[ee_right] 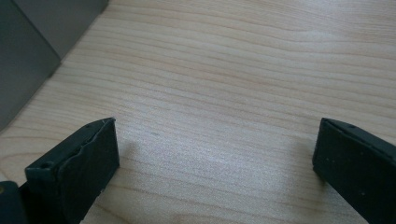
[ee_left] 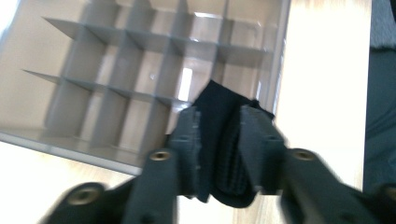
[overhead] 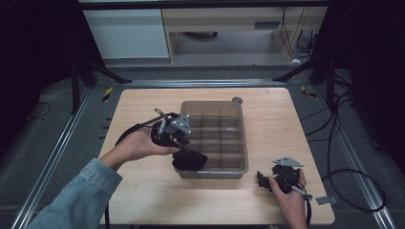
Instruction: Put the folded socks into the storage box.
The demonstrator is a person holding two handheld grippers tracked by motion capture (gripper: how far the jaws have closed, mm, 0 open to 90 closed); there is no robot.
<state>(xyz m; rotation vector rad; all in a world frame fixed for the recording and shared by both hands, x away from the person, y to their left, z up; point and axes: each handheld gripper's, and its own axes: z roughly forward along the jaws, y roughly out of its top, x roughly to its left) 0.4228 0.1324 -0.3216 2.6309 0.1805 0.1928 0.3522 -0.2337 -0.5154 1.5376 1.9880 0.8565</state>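
The left gripper [ee_left: 218,140] is clamped on a black sock [ee_left: 219,107], holding it over the near left corner compartment of the divided grey bin [overhead: 241,138]; the right gripper [ee_right: 215,163] rests on the wooden table [overhead: 143,191], its jaws wide apart with nothing between them

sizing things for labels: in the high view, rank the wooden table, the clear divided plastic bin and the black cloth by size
1. Light wooden table, largest.
2. Clear divided plastic bin.
3. Black cloth, smallest, held by the left gripper at the bin's near corner.
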